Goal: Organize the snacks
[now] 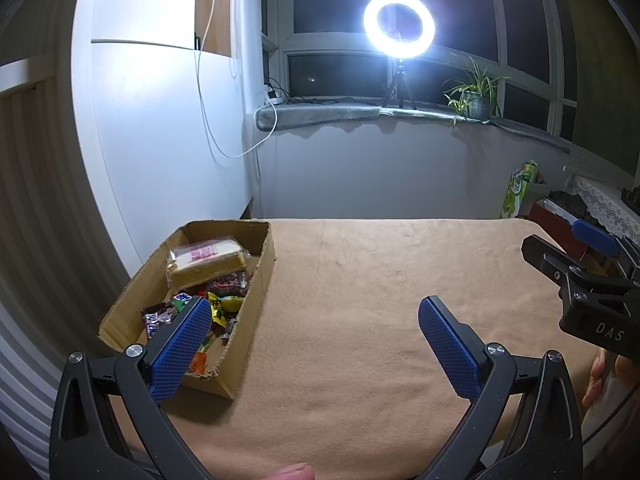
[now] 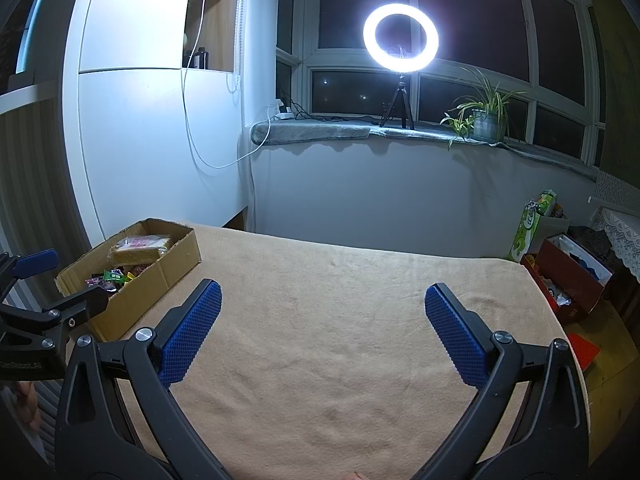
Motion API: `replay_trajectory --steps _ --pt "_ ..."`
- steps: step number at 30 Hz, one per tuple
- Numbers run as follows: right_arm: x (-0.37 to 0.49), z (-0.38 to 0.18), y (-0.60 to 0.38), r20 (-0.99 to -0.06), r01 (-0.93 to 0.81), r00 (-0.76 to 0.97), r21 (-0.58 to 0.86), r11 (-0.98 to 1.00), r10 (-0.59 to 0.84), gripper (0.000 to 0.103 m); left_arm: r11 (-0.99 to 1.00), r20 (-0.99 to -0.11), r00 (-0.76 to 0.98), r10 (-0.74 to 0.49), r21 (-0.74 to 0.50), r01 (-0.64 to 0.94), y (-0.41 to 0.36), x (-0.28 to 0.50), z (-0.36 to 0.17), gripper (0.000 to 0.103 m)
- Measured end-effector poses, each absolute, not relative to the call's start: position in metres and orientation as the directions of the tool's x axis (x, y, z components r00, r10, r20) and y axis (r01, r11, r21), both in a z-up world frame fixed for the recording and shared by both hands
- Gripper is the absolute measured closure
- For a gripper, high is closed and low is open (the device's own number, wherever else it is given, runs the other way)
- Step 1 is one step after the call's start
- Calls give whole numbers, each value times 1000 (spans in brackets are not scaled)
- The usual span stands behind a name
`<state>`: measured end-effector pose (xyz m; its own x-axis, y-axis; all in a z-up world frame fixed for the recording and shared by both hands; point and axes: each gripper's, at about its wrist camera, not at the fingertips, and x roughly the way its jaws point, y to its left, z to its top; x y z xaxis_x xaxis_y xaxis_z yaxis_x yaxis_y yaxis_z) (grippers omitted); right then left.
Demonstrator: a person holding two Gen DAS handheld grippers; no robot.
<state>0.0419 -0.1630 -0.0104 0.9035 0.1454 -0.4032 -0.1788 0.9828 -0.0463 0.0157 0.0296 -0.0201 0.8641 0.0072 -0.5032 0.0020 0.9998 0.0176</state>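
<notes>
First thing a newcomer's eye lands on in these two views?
The glaring ring light on its tripod on the windowsill, centre back. Next, the cardboard box at the far left of the tan-covered table, holding a wrapped cake and bright candy wrappers. Both the left gripper and right gripper hang open and empty over bare cloth.

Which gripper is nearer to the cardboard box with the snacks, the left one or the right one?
Left. The left gripper is open right beside the cardboard box, with one finger in front of the snacks. The right gripper, also open, is farther out over the tan cloth.
</notes>
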Motion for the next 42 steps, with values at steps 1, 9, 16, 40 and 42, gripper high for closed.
replay_trajectory --steps 1,9,16,40,42 --pt "42 -10 -163 -403 -179 904 -46 983 145 0 1000 -503 864 8 18 1 30 16 -20 0" --pt "42 -9 -165 -403 -174 904 -46 984 141 0 1000 -500 866 7 18 3 30 15 -19 0" --pt "42 -9 -166 -403 -171 905 -44 984 139 0 1000 -500 866 6 19 4 30 16 -19 0" --pt "42 -8 -168 -404 -166 905 -42 985 135 0 1000 -498 867 3 20 8 30 17 -18 0" --pt "42 -8 -167 -405 -166 905 -43 985 134 0 1000 -498 867 2 19 9 30 17 -18 0"
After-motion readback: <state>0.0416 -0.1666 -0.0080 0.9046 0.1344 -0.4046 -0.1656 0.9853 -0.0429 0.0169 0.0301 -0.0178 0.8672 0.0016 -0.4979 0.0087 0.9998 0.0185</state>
